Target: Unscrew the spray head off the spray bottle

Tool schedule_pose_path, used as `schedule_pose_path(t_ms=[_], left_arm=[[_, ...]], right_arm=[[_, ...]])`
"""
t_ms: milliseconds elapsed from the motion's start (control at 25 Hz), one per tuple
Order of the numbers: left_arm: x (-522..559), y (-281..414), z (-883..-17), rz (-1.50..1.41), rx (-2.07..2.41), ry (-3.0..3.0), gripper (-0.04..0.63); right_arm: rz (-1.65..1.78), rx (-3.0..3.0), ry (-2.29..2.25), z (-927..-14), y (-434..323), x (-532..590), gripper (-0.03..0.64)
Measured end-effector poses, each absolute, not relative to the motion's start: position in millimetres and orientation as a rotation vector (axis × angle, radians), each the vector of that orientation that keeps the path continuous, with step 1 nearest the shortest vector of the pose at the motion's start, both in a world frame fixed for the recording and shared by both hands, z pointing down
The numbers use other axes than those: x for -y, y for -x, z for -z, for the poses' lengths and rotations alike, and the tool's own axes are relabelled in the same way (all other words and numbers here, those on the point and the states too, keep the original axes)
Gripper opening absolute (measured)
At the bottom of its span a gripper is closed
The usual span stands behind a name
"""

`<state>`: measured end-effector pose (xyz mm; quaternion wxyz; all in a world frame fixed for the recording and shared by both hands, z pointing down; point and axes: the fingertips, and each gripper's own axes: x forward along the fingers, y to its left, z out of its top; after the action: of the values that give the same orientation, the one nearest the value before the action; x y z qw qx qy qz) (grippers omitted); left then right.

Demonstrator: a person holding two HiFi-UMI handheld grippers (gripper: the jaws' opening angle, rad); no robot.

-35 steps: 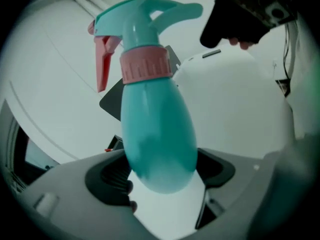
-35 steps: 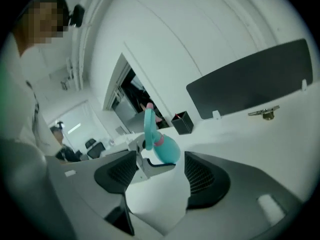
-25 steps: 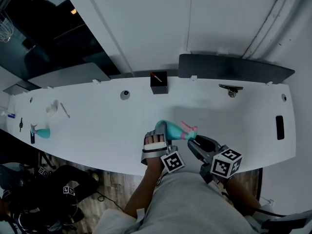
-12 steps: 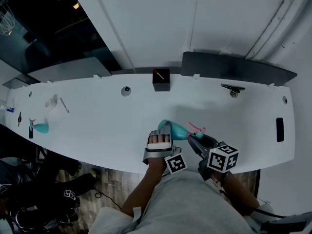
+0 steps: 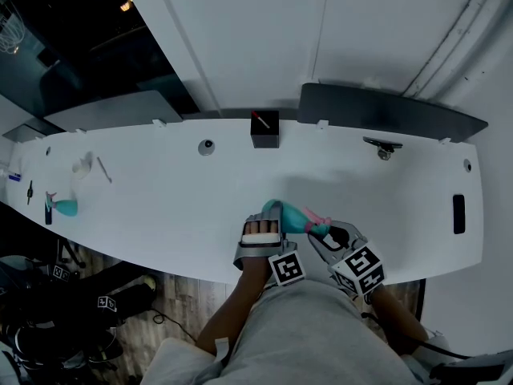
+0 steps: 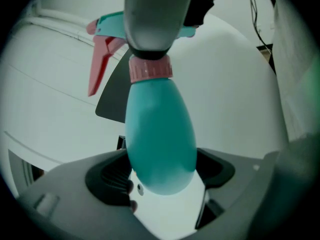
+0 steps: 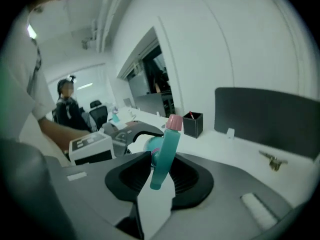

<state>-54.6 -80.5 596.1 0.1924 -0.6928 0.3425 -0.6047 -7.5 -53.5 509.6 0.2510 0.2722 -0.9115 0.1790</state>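
Spray bottle (image 5: pixel 288 214) sits low and just right of centre in the head view, held off the white counter (image 5: pixel 160 199) between the two tools. Left tool (image 6: pixel 161 178): jaws spread wide and clamped on the rounded base of the teal body, which fills the middle of the left gripper view; the pink collar (image 6: pixel 150 70) lies above it in the frame. Spray head (image 6: pixel 111 25), teal with a pink trigger, shows at upper left there, partly behind a grey blurred shape. Right tool (image 7: pixel 162 171): its jaws have just been closing, with the spray head between them; both pads appear to bear on the teal head, though the contact is hard to read for certain. The head stands tilted, pink tip (image 7: pixel 174 122) uppermost. Toward the top of the head view on the counter: black pen holder (image 5: pixel 264 131), small round fitting (image 5: pixel 207 146), dark panel (image 5: pixel 393 112). A second teal spray bottle (image 5: pixel 64 208) lies at the far left edge.
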Motion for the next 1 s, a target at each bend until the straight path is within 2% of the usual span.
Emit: schedule_pose_path(t_ms=[480, 880, 1000], left_arm=[[79.3, 50.4, -590.3, 1.623, -0.941, 1.938, 0.391], [85.7, 50.4, -583.8, 1.577, -0.993, 1.921, 0.390], [88.7, 53.5, -580.9, 1.543, -1.052, 1.925, 0.388]], right_arm=[[0.760, 2.190, -0.270, -508.3, 4.8, 35.2, 0.115], [0.810, 2.167, -0.302, -505.3, 5.5, 37.7, 0.120], [0.705, 2.283, -0.375, -494.5, 7.4, 38.6, 0.143]])
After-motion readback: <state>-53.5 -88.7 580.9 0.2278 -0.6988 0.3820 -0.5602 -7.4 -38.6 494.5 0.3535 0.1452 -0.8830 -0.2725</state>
